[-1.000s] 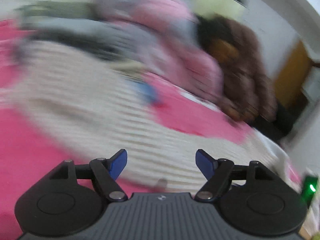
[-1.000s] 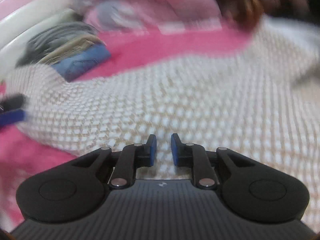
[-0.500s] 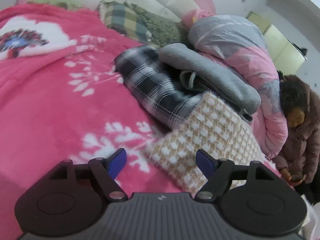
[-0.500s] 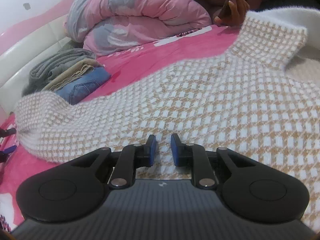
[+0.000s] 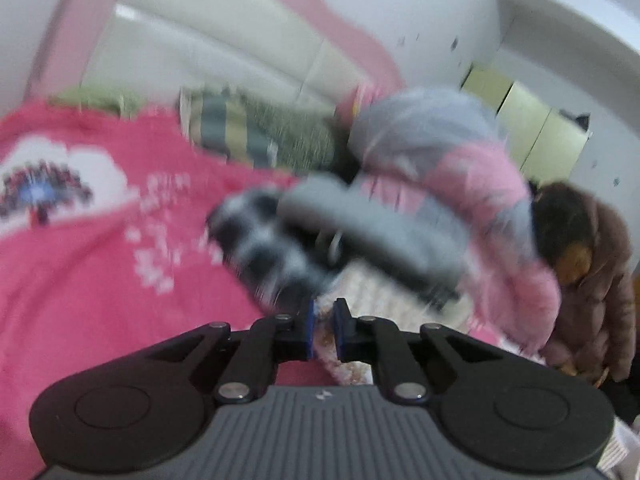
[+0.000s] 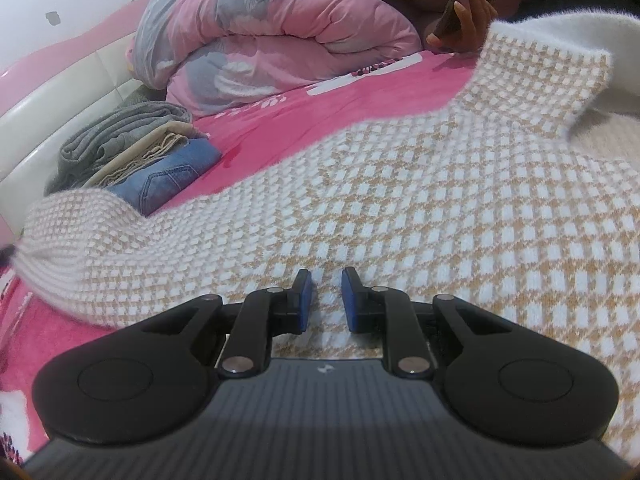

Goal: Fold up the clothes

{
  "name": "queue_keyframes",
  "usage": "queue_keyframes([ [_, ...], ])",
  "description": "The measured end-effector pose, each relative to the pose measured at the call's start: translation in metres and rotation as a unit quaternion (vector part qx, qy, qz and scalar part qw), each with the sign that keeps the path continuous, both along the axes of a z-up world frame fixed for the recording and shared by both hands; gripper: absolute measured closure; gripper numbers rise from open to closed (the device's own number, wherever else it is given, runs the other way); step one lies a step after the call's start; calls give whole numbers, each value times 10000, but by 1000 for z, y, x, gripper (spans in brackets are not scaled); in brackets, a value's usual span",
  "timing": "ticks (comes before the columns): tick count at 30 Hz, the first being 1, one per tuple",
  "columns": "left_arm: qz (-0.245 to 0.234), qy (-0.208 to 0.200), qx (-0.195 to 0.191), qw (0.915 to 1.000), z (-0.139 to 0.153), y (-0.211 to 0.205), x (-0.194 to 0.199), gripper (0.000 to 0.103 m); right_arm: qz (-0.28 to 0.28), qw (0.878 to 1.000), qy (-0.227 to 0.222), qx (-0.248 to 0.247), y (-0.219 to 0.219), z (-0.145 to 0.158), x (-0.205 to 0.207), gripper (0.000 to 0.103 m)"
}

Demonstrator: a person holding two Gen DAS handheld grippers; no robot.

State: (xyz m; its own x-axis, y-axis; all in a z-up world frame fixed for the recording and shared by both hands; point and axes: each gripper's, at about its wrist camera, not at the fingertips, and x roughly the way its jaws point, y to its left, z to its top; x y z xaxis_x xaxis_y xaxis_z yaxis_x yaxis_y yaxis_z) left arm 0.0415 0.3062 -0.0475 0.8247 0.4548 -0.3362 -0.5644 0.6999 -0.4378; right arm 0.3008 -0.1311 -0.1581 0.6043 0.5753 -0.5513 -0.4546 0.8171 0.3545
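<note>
Both black two-finger grippers with blue pads are being held over a bed covered by a bright pink fleece blanket (image 6: pixel 372 92). The left gripper (image 5: pixel 323 330) is being closed on the cuff end of a fluffy tan-and-white checked knit sweater (image 6: pixel 420 208); a fold of that knit is being pinched between its narrow-set pads, though the left wrist view is blurred. The right gripper (image 6: pixel 324 300) is being kept nearly closed, with a narrow gap between its pads, low over the sweater's body; whether fabric is being gripped there cannot be told.

The sweater is being spread flat across the blanket, its turtleneck collar lying toward the upper right in the right wrist view and one sleeve (image 6: pixel 80 240) being stretched out to the left.

A small stack of folded clothes (image 6: pixel 140 160), grey, beige and blue denim, is being kept near the cream padded headboard (image 6: pixel 60 92), just beyond the sleeve. A rolled pink-and-grey quilt (image 6: pixel 272 40) is lying behind it. A person in a brown padded jacket (image 5: pixel 600 280) is leaning against the quilt, and a dark phone (image 6: pixel 450 16) is being held in that person's hand.
</note>
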Motion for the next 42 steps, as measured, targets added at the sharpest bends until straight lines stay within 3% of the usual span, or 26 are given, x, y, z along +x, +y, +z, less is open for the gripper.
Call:
queue_keyframes([
  [2,137,207,156,9996,2,-8,0,93,-7,10000,19,62,-2,-1,1,87],
  [4,301,540,47,9981,-10,-7,2,93,-8,9999,32,104,-3,-1,1,88],
  [9,565,1043,-987,9880,-64,19,-3,92,-6,9998,53,168,-5,-2,1,88],
  [14,780,1078,-306,9906,-51,5,-8,85,-14,9996,93,270,-7,-4,2,88],
  [20,1223,881,-461,9875,-37,12,-37,63,-15,9994,118,320,-9,-4,3,88],
  [22,1142,816,-396,9893,-28,2,-44,53,-17,9993,137,334,-9,-4,3,88],
  [24,897,714,-342,9928,-16,-11,-46,36,-19,9992,173,360,-9,-4,4,88],
  [28,1,550,110,9984,14,-51,-50,32,-213,9958,535,710,-30,11,5,85],
  [31,-618,536,503,9954,30,-86,-50,28,-538,9919,469,1049,-67,37,-24,82],
  [35,-1713,602,797,9802,34,-148,-35,28,-106,9962,462,730,-91,60,-89,82],
  [40,-3215,1133,793,9368,10,-233,-16,28,5,9974,91,-716,-109,34,-188,84],
  [41,-3428,1258,800,9275,4,-245,-16,28,-30,9963,15,-859,-116,30,-207,84],
  [42,-3580,1339,835,9203,1,-256,-17,28,-174,9975,17,-679,-131,29,-224,84],
])
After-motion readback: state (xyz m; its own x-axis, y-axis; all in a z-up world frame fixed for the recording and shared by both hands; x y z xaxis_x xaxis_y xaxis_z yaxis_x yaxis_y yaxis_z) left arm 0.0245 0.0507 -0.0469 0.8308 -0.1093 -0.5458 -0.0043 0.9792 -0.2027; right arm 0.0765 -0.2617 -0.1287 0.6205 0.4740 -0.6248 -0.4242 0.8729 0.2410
